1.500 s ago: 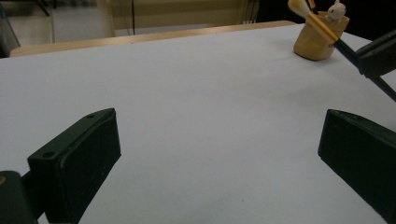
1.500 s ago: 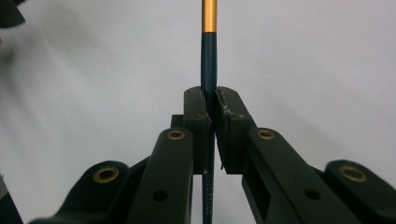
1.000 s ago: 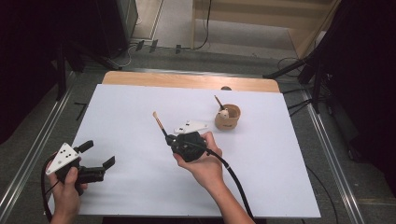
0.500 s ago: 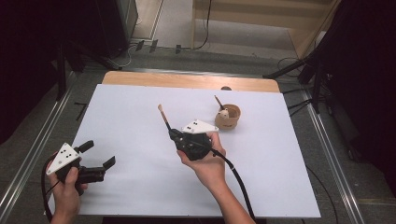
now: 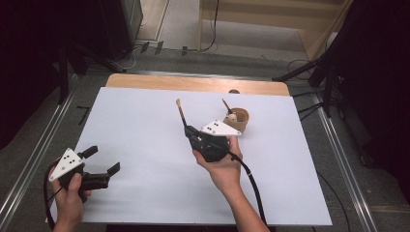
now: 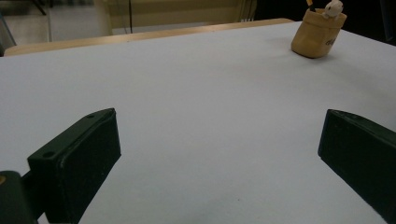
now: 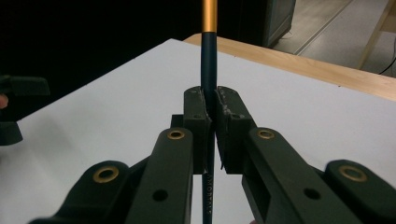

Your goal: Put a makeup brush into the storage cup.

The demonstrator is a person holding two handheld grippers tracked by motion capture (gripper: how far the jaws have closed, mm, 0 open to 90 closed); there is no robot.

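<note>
Right hand-held gripper (image 5: 189,133) sits just right of centre in the high view, jaws clamped together on a thin dark brush (image 5: 182,114). The right gripper view shows the same brush (image 7: 208,70) pinched between the two pads, its dark shaft rising straight up to an orange-gold band at the top edge.

Compared with a second ago, this hand has drifted right and slightly up the frame, toward the tan cup (image 5: 240,119) standing in the upper right part of the white counter (image 5: 140,125). The brush tip now points toward the upper middle of the frame, lifted off the counter, tilted. The grip on it is unchanged.

The cup holds another stick and a small pale figure; in the left gripper view the cup (image 6: 319,33) stands at upper right, well apart from the jaws.

Left hand-held gripper (image 5: 101,163) is at lower left, jaws wide apart with nothing between them, in the same spot as before, over the counter's edge.
</note>
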